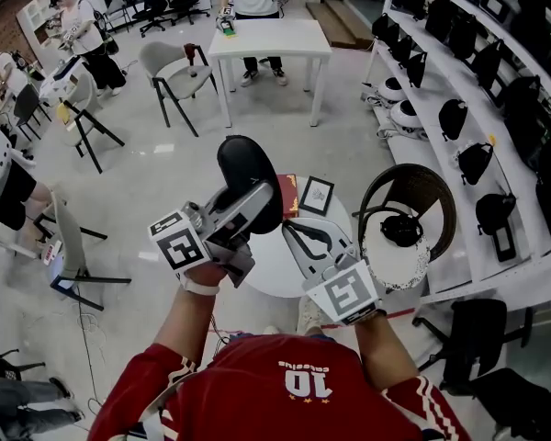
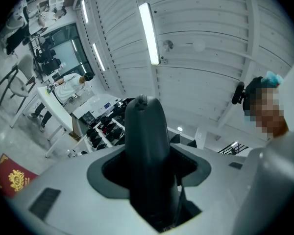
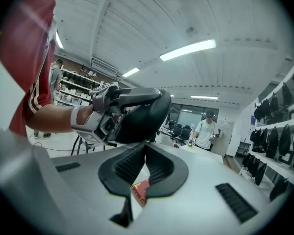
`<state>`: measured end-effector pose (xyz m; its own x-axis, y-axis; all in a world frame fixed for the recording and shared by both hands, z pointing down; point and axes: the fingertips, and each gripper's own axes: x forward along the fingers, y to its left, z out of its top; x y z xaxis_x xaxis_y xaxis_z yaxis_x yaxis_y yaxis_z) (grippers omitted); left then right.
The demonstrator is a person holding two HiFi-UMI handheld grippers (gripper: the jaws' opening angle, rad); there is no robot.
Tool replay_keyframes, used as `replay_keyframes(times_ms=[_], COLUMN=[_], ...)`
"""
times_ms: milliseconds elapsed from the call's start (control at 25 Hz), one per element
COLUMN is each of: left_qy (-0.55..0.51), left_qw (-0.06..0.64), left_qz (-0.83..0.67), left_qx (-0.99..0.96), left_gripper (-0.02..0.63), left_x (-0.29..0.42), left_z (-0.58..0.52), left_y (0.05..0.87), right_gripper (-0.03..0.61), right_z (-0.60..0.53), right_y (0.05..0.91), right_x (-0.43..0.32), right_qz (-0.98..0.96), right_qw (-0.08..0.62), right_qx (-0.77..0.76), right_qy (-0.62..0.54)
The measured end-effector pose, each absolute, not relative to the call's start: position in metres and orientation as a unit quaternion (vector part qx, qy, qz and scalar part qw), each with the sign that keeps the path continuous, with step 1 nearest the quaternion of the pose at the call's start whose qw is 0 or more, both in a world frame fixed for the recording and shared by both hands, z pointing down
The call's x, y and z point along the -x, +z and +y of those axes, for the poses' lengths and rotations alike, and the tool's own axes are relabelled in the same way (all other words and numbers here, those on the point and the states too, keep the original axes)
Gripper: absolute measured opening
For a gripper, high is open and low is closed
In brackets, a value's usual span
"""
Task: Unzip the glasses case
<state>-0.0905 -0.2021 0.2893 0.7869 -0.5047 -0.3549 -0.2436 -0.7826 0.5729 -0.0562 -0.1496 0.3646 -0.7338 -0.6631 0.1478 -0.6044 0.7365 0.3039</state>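
I hold a black oval glasses case (image 1: 248, 168) up in the air in front of me. My left gripper (image 1: 257, 202) is shut on it, one jaw on each flat side, and the case (image 2: 147, 151) stands on edge between those jaws (image 2: 149, 166) in the left gripper view. My right gripper (image 1: 287, 228) comes in from the lower right. Its jaws are shut, and their tips (image 3: 146, 147) meet right at the zip edge of the case (image 3: 142, 116). The zip pull is hidden between the pads.
Below my hands stands a small round white table (image 1: 266, 269) with a red booklet (image 1: 289, 196) and a framed picture (image 1: 316, 194). A round woven-rimmed seat holding a black headset (image 1: 402, 230) is to the right. Shelves of black bags (image 1: 468, 90) line the right wall. A white table (image 1: 271, 39) and a person stand ahead.
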Motion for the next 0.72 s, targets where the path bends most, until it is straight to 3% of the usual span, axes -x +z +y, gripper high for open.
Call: replay_keyframes(times_ms=[720], left_qy=[-0.242], left_qw=[0.245], left_qz=[-0.162], left_qx=[-0.925], left_gripper=[0.25], left_x=[0.082], left_z=[-0.189], left_y=[0.29], right_gripper=[0.017], right_z=[-0.141], right_y=[0.37], right_x=[0.055], right_qz=[-0.925], right_qw=[0.152], right_qx=[-0.322], right_qy=[-0.134])
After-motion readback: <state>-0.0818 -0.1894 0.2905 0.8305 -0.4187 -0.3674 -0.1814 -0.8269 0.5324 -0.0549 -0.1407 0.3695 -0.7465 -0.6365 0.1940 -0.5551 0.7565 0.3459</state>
